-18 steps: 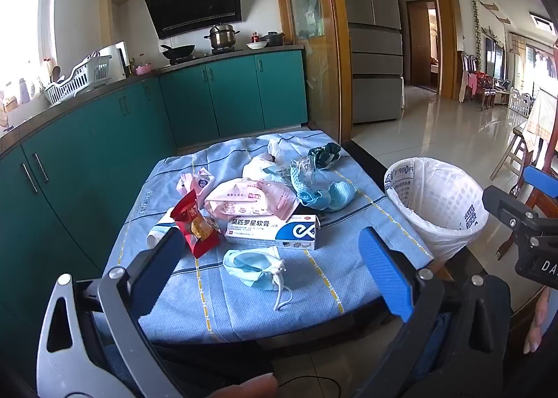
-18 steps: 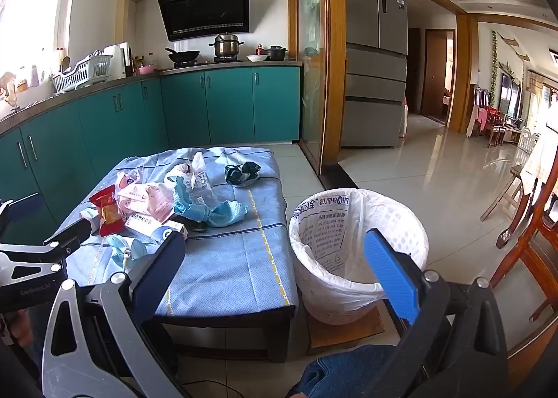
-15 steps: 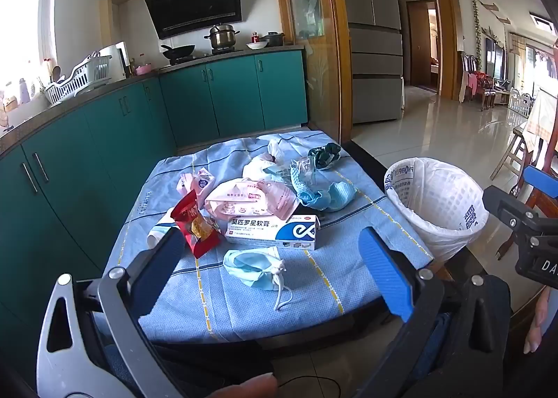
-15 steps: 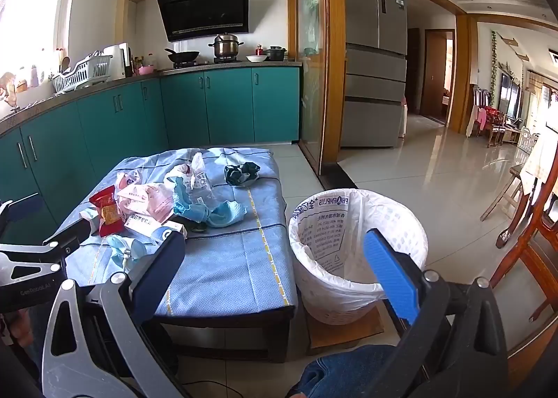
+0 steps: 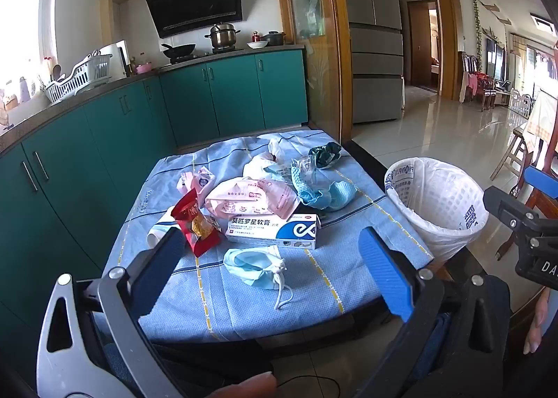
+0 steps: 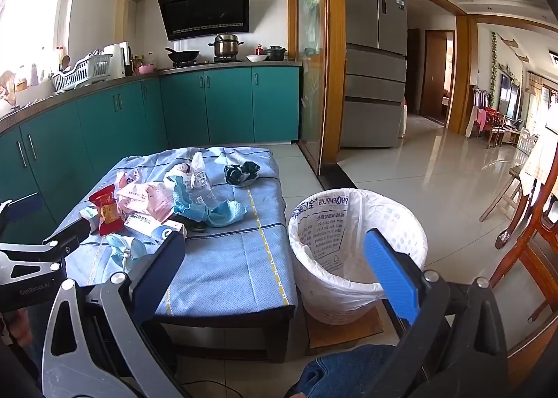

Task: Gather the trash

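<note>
Left wrist view: the left gripper (image 5: 270,263) hangs above the near edge of a low table (image 5: 244,300) covered in blue cloth, jaws spread wide with nothing between them. Trash lies heaped mid-table: a blue face mask (image 5: 254,265) nearest, a white-and-blue ointment box (image 5: 273,231) behind it, a red snack packet (image 5: 195,223) to its left, pink wrappers (image 5: 251,195) and a blue rag (image 5: 326,194) beyond. Right wrist view: the right gripper (image 6: 275,260), likewise wide open and empty, points at the table's right edge and a white lined waste basket (image 6: 352,258) standing on the floor just beside it.
</note>
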`<state>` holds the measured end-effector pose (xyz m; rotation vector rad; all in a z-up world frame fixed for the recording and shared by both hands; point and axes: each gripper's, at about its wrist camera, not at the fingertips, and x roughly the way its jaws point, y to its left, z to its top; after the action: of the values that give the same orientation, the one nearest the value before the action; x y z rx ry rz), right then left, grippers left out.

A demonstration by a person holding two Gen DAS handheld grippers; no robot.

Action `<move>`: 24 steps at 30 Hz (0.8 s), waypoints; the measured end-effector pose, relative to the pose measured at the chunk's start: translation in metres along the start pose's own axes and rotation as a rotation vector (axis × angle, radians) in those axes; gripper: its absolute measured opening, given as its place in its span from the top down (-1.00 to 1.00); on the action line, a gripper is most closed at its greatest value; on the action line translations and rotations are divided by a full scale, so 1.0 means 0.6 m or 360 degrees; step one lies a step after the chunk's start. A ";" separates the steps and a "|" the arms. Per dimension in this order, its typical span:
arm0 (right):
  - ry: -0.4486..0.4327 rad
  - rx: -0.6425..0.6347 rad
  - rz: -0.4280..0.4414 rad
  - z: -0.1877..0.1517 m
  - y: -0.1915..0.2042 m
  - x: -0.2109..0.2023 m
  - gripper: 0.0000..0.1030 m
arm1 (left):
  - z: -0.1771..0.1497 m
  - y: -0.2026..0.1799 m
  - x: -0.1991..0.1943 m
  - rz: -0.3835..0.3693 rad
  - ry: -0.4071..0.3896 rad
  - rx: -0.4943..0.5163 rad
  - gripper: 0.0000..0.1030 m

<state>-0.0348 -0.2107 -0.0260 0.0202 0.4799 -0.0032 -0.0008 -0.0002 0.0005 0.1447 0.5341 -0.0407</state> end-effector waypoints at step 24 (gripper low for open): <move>0.0002 -0.0003 -0.0002 -0.001 -0.001 -0.002 -0.94 | 0.000 0.000 -0.001 -0.0001 0.0003 0.0000 -0.94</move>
<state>-0.0358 -0.2112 -0.0260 0.0178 0.4813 -0.0042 -0.0012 -0.0003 0.0007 0.1444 0.5358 -0.0410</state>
